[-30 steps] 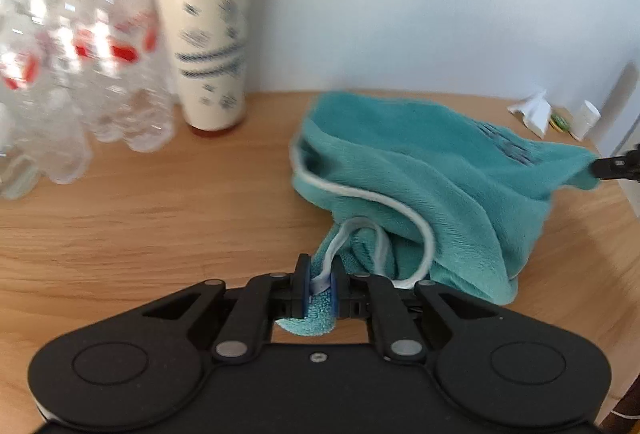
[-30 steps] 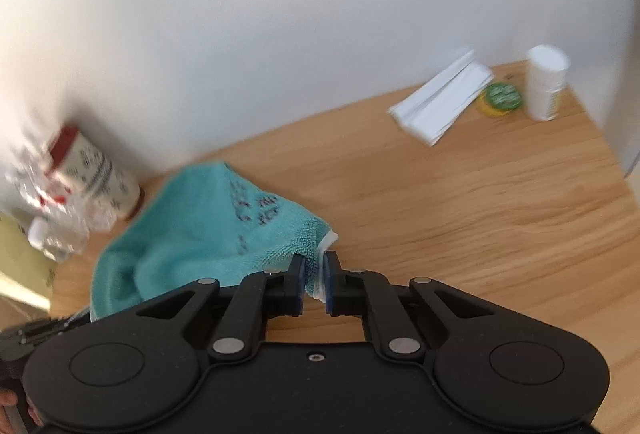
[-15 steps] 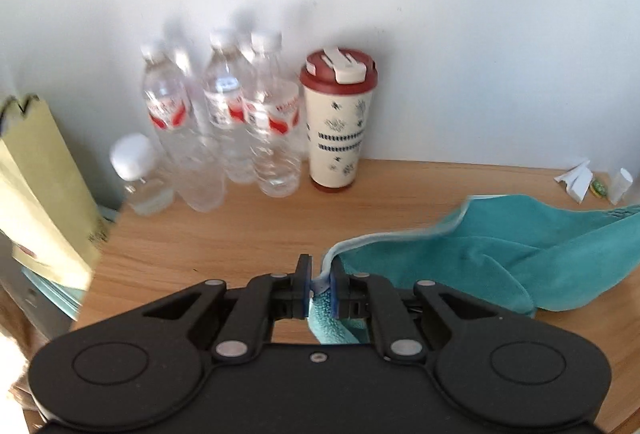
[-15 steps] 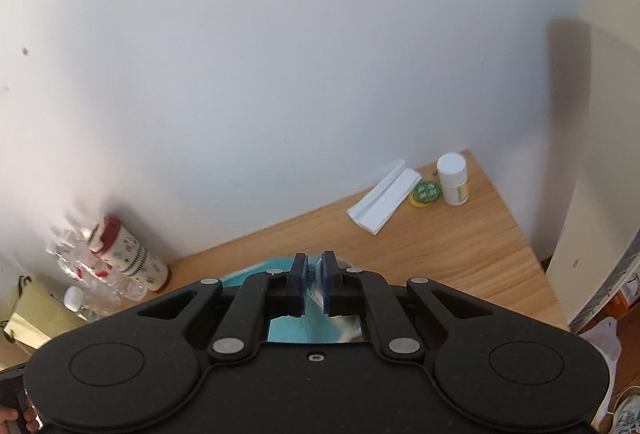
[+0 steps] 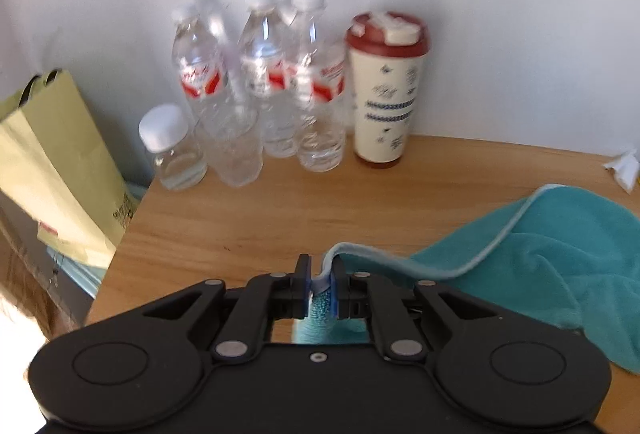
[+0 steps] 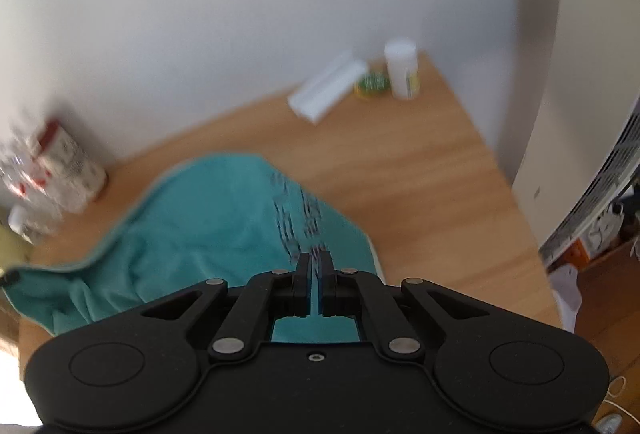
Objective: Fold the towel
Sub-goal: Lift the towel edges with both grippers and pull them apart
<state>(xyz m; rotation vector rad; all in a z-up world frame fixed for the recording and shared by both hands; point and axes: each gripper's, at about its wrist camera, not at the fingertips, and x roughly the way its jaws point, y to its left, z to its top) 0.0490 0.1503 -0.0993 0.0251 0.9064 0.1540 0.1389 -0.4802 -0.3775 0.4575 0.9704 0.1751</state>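
— Two tongs, one towel: what is each doing?

— Left tongs (image 5: 321, 280) are clamped on the pale hem of the teal towel (image 5: 540, 254), a bit of terry pinched between the blue pads. Right tongs (image 6: 316, 284) look nearly closed, with a thin sliver of teal between the pads; they seem to grip the towel (image 6: 208, 218) at another edge, though the view is blurred.

— Where does the towel lie?

— In the left wrist view it spreads from the tongs toward 3 o'clock, bunched, its pale hem curving up toward 2 o'clock, over the wooden worktop (image 5: 280, 218). In the right wrist view it fills the area from 12 to 9 o'clock of the tongs, with a dark printed pattern running down toward the pads.

— What else stands there?

— At 12 o'clock in the left view, against the white wall, a cluster of clear water bottles (image 5: 264, 82) with red labels; just beside them at 1 o'clock a cream tumbler (image 5: 386, 90) with a red lid. A small white-capped jar (image 5: 172, 150) sits at 11 o'clock, and a yellow-green paper bag (image 5: 60, 170) stands off the worktop edge at 9 o'clock.

— And on the right side?

— At 1 o'clock, near the corner: a white folded paper (image 6: 326, 90), a green round lid (image 6: 372, 84) and a white pill bottle (image 6: 402, 70), close together.
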